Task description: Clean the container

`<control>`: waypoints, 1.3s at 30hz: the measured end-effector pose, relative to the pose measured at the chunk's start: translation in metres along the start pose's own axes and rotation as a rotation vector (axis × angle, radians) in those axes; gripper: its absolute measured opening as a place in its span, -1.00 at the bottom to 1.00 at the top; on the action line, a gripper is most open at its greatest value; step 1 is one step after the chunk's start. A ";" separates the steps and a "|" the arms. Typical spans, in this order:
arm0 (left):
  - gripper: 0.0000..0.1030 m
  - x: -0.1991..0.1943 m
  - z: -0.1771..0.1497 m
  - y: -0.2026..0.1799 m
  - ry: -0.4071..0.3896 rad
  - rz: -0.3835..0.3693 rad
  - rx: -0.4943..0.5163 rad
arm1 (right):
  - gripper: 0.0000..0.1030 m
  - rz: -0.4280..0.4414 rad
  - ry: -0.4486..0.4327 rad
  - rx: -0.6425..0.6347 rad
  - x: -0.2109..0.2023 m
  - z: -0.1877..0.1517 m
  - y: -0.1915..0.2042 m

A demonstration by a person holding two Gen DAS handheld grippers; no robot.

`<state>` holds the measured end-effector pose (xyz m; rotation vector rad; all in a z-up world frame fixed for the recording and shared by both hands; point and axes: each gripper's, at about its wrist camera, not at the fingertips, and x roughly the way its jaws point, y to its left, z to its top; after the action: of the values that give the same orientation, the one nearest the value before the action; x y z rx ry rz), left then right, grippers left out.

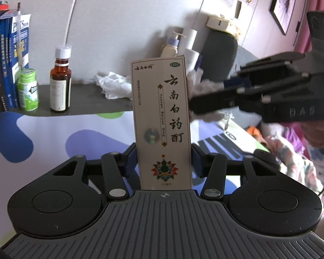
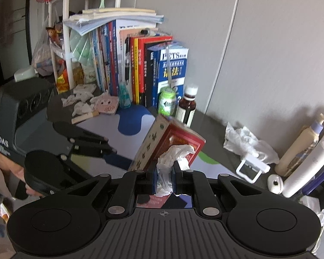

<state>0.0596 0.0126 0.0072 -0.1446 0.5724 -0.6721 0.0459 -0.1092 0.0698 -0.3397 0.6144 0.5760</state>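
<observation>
A tall cream medicine box (image 1: pixel 162 118) with Chinese lettering stands upright between the fingers of my left gripper (image 1: pixel 163 157), which is shut on its lower half. In the right wrist view the same box (image 2: pixel 153 142) tilts left, showing a red side panel. My right gripper (image 2: pixel 164 173) is shut on a crumpled white tissue (image 2: pixel 175 153), and the tissue presses against that red side. From the left wrist view the right gripper (image 1: pixel 203 105) reaches in from the right, with the blurred tissue (image 1: pixel 196 82) at the box's right edge. The left gripper (image 2: pixel 123 161) comes in from the left.
Upright books (image 2: pixel 140 64) line the desk's back, with a green gum bottle (image 1: pixel 28 90) and a brown medicine bottle (image 1: pixel 60 84) beside them. A loose crumpled tissue (image 1: pixel 114 84) lies on the dark desk (image 1: pixel 86 99). A pump lotion bottle (image 2: pixel 300 149) and a white roll (image 2: pixel 306 168) stand at the right.
</observation>
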 end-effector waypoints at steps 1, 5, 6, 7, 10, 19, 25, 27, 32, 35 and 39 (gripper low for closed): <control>-0.05 0.000 0.000 0.000 -0.001 0.000 0.000 | -0.76 0.001 0.007 0.000 0.001 -0.001 0.000; -0.05 0.000 0.000 0.001 -0.004 -0.001 -0.005 | -0.76 0.004 0.031 -0.013 0.006 -0.007 0.003; -0.05 0.000 0.001 0.002 -0.004 -0.002 -0.007 | -0.76 0.005 0.038 -0.016 0.007 -0.009 0.004; -0.05 0.000 0.001 0.002 -0.005 -0.002 -0.009 | -0.76 0.006 0.044 -0.020 0.009 -0.010 0.004; -0.05 0.000 0.001 0.003 -0.002 -0.002 -0.009 | -0.76 0.007 0.060 -0.029 0.012 -0.015 0.006; -0.05 0.001 0.000 0.003 0.002 -0.002 -0.007 | -0.76 0.007 0.064 -0.035 0.012 -0.014 0.004; -0.05 0.001 0.000 0.002 0.003 -0.002 -0.003 | -0.76 0.001 0.023 -0.027 0.004 -0.002 0.000; -0.05 0.001 0.000 0.002 0.005 -0.004 -0.004 | -0.76 -0.002 0.012 -0.028 0.001 0.001 0.000; -0.05 0.001 -0.001 0.001 0.008 -0.006 -0.003 | -0.76 -0.006 -0.024 -0.027 -0.005 0.010 -0.001; -0.05 0.000 -0.001 0.000 0.007 -0.011 0.001 | -0.76 -0.010 -0.050 -0.021 -0.012 0.015 -0.004; -0.05 0.000 -0.001 -0.002 0.006 -0.015 0.006 | -0.76 -0.013 -0.068 -0.017 -0.016 0.018 -0.006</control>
<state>0.0579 0.0116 0.0071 -0.1415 0.5756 -0.6891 0.0464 -0.1127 0.0943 -0.3384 0.5416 0.5787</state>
